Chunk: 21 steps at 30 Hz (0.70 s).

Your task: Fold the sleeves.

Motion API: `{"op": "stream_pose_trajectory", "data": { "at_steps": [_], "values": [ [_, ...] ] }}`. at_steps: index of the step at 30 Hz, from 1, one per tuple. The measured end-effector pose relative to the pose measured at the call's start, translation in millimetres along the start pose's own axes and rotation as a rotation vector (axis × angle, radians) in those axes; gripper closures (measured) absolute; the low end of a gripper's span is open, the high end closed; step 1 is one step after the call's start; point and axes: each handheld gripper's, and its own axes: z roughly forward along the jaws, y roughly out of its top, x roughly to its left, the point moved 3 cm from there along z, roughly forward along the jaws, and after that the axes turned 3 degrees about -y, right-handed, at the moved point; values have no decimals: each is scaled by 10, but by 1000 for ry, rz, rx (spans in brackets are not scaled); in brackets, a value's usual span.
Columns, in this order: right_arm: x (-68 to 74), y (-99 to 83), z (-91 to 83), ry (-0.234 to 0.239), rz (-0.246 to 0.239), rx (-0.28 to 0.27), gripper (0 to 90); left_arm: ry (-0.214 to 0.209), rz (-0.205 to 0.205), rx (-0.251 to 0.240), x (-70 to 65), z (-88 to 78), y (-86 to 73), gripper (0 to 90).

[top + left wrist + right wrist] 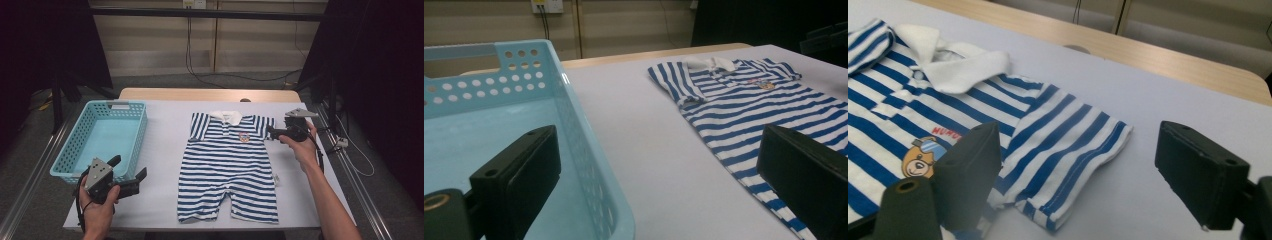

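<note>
High view shows the blue-and-white striped cotton baby romper (230,165) flat, unfolded, beside the light-blue perforated plastic basket (75,165); right gripper (272,133) spread at its sleeve, left gripper (130,172) spread, nothing gripped yet.

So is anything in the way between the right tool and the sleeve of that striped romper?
Nothing visible. The right tool hangs open just above the striped romper's sleeve, one jaw over the fabric, one over the bare table.

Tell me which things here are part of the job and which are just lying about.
Part of the job:
striped romper
right hand-held gripper, open at the romper's sleeve
left hand-held gripper, open

Lying about:
blue basket
wall cables
</note>
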Motion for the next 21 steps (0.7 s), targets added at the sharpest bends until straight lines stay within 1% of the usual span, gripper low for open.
{"op": "stream_pose_trajectory", "data": {
  "at_steps": [1,2,3,4,5,6,7,8,9,10,11,12,13,14,15,16,17,18,19,20,21],
  "values": [
    [-22,8,25,0,-3,22,204,10,2,-5,8,2,7,42],
    [-39,17,50,16,-6,34,223,16,1,-3,8,0,11,41],
    [-50,23,66,36,0,41,229,27,-1,-4,4,-6,16,38],
    [-59,34,84,60,20,58,229,25,-6,-10,-1,-9,21,38],
    [-77,49,114,55,20,79,232,14,-9,-5,2,-12,20,37],
    [-87,54,133,57,23,91,232,8,-25,2,6,-10,16,37],
    [-101,59,168,55,27,97,257,8,-29,2,9,-2,10,37],
    [-113,59,191,37,16,118,262,16,-26,4,21,7,2,37],
    [-128,57,233,24,16,154,270,13,-37,4,24,14,-3,37],
    [-147,53,266,14,4,178,274,10,-38,11,31,14,-5,37],
    [-156,53,292,-6,6,201,272,11,-39,14,32,12,-4,37],
    [-161,50,308,-3,15,217,249,14,-42,9,28,12,-3,38],
    [-182,48,329,12,17,226,243,11,-40,11,25,6,-1,37],
    [-205,48,355,13,10,220,249,4,-45,10,20,6,1,38],
    [-212,45,376,3,22,228,262,2,-45,7,19,7,2,37],
    [-225,44,393,-3,26,235,298,1,-47,8,18,6,3,38],
    [-234,37,410,3,33,236,354,3,-45,12,21,3,3,37],
    [-243,36,423,0,29,231,404,5,-45,10,24,3,2,37],
    [-233,32,430,-8,42,232,451,7,-45,14,27,1,0,38],
    [-240,28,445,2,37,228,479,7,-50,13,28,2,-1,38],
    [-233,18,459,6,42,234,491,7,-48,14,33,-3,-1,38]
  ]
}}
